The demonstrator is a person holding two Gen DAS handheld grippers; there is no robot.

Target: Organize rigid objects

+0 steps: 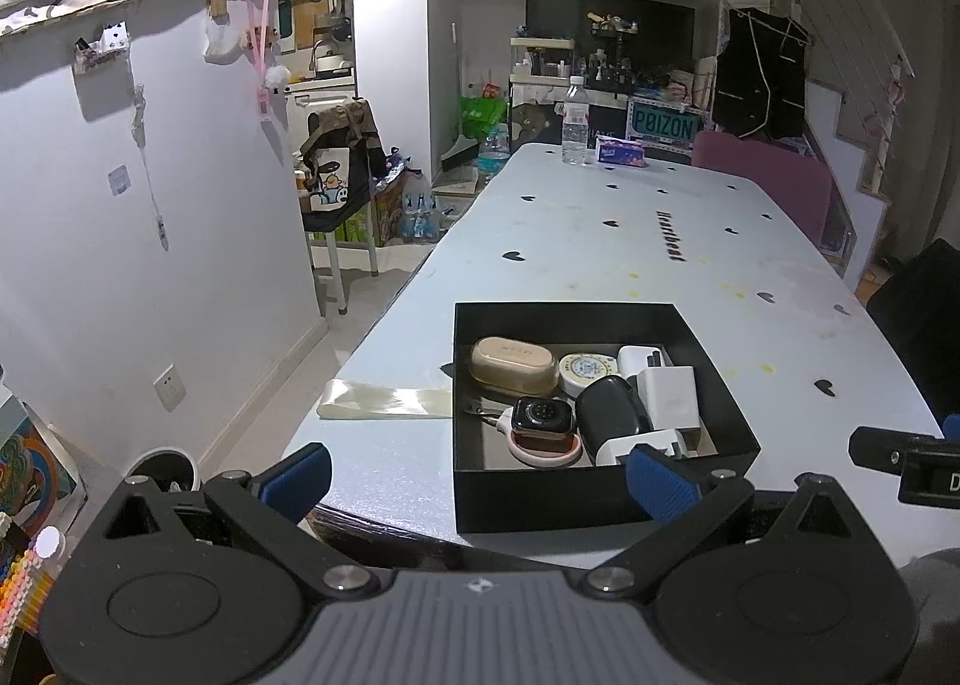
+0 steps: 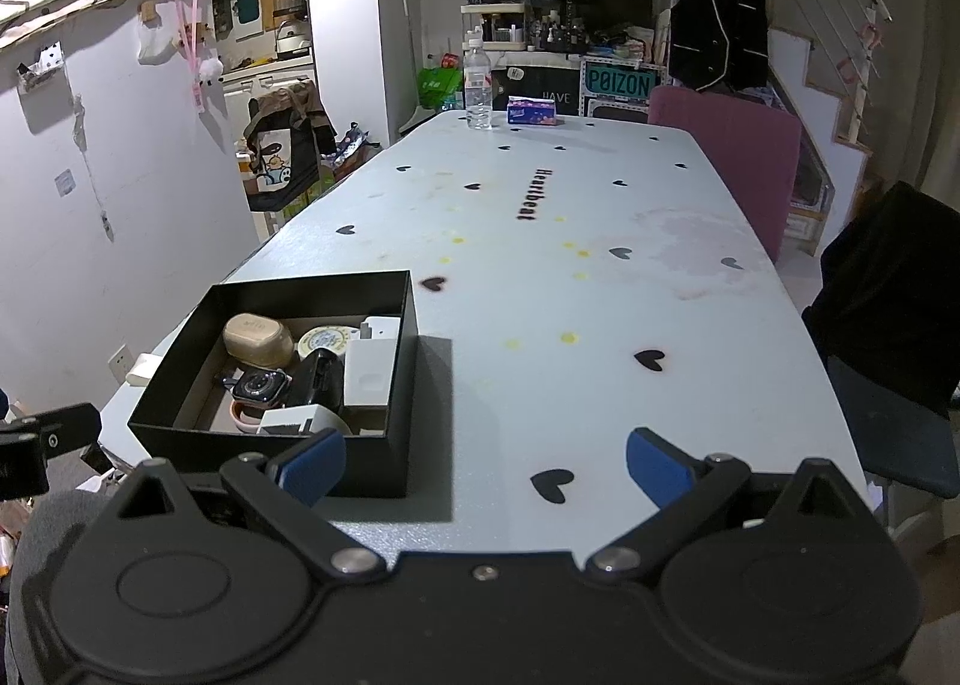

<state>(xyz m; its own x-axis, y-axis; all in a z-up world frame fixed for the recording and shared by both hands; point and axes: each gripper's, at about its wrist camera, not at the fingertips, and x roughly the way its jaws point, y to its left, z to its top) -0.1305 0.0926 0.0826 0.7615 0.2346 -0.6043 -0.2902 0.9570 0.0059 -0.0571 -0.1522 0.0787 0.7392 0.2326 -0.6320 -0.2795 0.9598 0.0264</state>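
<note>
I see the long pale table (image 2: 600, 277), printed with small black hearts, running away from me toward the far shelves. At its near end sits the black box (image 1: 714, 385), open-topped, well clear of the water bottle (image 2: 478, 85) and the tissue pack (image 2: 533, 114) that stand near each other at the far end. A flat strip of clear plastic (image 1: 384, 402) lies on the table just beside the box's left wall.

Inside the box I count a tan oval case (image 1: 515, 366) at the back left, a round tin (image 1: 589, 369) just beside it, white chargers (image 1: 667, 394) along the right, a black pouch (image 1: 612, 415) in the middle, and a smartwatch (image 1: 541, 415) resting on a pink-rimmed item at the front.

My left gripper (image 1: 480, 478) hangs at the table's near edge before the box, fingers spread wide, holding nothing. My right gripper (image 2: 486, 466) hovers over bare tabletop right of the box, likewise released and empty.
</note>
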